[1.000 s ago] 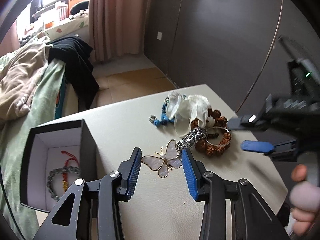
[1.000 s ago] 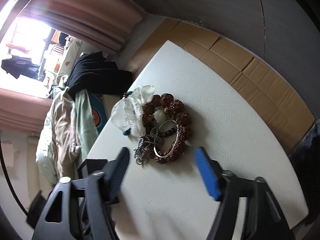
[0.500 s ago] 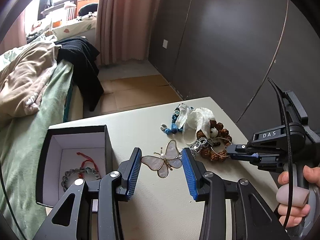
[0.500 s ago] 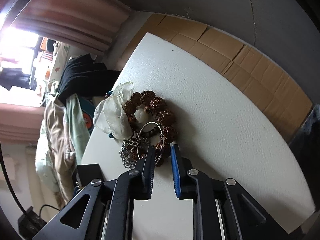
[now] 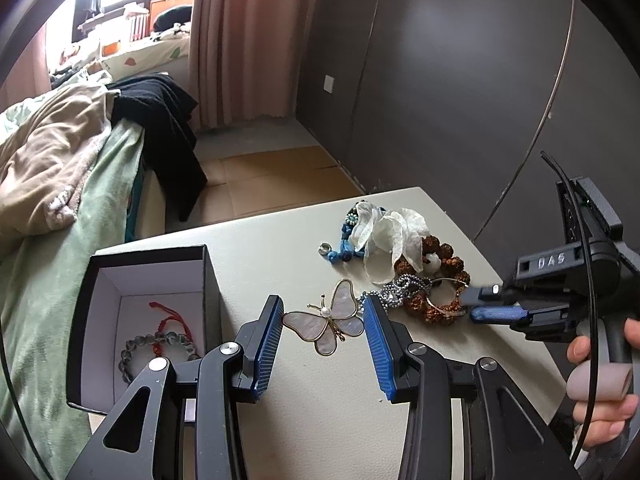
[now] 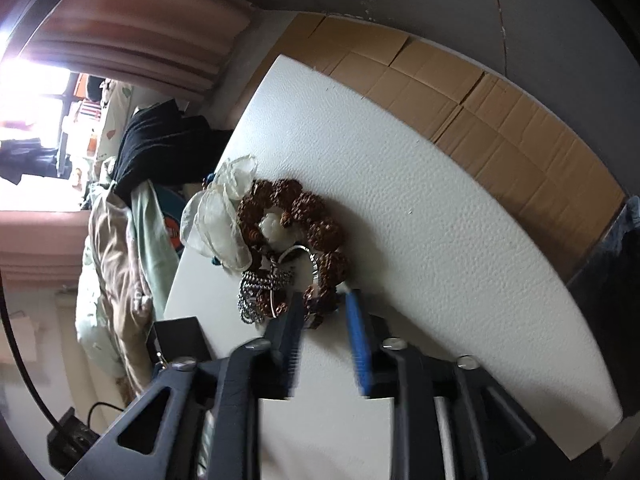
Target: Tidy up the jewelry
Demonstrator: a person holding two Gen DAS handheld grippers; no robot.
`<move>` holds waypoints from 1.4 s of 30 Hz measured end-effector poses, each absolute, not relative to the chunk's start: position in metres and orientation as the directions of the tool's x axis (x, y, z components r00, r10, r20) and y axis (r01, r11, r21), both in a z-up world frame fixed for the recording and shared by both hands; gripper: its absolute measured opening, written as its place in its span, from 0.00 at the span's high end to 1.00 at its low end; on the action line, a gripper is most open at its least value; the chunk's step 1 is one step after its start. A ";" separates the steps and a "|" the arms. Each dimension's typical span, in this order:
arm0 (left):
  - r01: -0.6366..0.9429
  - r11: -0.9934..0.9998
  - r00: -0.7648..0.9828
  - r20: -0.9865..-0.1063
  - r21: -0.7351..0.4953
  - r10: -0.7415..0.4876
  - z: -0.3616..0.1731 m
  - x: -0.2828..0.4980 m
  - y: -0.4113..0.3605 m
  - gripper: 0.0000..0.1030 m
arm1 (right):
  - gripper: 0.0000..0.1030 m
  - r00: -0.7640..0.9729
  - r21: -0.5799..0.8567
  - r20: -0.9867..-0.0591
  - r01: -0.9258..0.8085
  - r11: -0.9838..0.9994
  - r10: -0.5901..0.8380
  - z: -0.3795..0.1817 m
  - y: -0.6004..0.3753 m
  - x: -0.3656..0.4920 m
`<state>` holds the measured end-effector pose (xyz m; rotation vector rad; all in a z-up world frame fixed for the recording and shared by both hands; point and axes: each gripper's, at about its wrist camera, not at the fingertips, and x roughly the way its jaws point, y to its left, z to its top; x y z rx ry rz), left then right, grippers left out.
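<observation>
My left gripper (image 5: 323, 302) is shut on a gold-rimmed pearl butterfly brooch (image 5: 328, 322), pinched across its wing tips above the white table (image 5: 260, 240). A jewelry pile lies to the right: a brown bead bracelet (image 5: 436, 312) (image 6: 324, 232), a silver chain (image 5: 400, 288) (image 6: 260, 284), a white sheer ribbon (image 5: 388, 236) (image 6: 224, 216) and a blue beaded piece (image 5: 344, 250). My right gripper (image 5: 470, 306) (image 6: 324, 296) sits at the bracelet's near edge. Its jaws are opening, with a stretch of brown beads between them.
A black box (image 5: 208, 280) with a white lining stands at the left of the table and holds a grey bead bracelet with red cord (image 5: 156, 344). Beyond it is a bed with blankets (image 5: 60, 168). A person's hand (image 5: 600, 392) grips the right handle. The table's far edge (image 6: 400, 92) borders cardboard flooring.
The right gripper came in over the brown bracelet, closed nearly shut on its edge, and has now spread its jaws again. The butterfly stayed between the left fingers.
</observation>
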<state>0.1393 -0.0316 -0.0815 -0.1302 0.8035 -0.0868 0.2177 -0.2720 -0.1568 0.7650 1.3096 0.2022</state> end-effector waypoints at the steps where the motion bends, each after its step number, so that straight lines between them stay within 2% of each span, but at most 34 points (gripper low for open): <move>1: 0.029 0.989 0.691 -0.712 -0.148 -0.127 -0.082 0.140 -0.032 0.58 | 0.59 0.289 0.613 -0.787 0.277 0.740 0.544 -0.156 -0.274 0.217; 11: 0.039 0.990 0.686 -0.717 -0.134 -0.124 -0.083 0.138 -0.036 0.58 | 0.60 0.345 0.620 -0.772 0.225 0.751 0.534 -0.139 -0.267 0.217; 13: 0.037 0.990 0.686 -0.717 -0.135 -0.123 -0.083 0.138 -0.036 0.58 | 0.70 0.341 0.624 -0.770 0.223 0.749 0.540 -0.140 -0.266 0.217; 17: 0.035 0.990 0.689 -0.714 -0.137 -0.123 -0.082 0.138 -0.035 0.58 | 0.77 0.336 0.608 -0.781 0.219 0.763 0.526 -0.143 -0.261 0.217; 19: 0.034 0.990 0.690 -0.713 -0.137 -0.123 -0.081 0.138 -0.034 0.58 | 0.84 0.341 0.593 -0.791 0.219 0.775 0.509 -0.142 -0.260 0.218; 27: 0.032 0.990 0.693 -0.710 -0.139 -0.122 -0.080 0.137 -0.033 0.58 | 0.95 0.347 0.555 -0.812 0.212 0.804 0.469 -0.143 -0.259 0.221; 42: -0.060 0.980 0.754 -0.652 -0.188 -0.079 -0.053 0.121 0.013 0.58 | 0.96 0.445 0.709 -0.636 0.017 0.705 0.630 -0.098 -0.241 0.209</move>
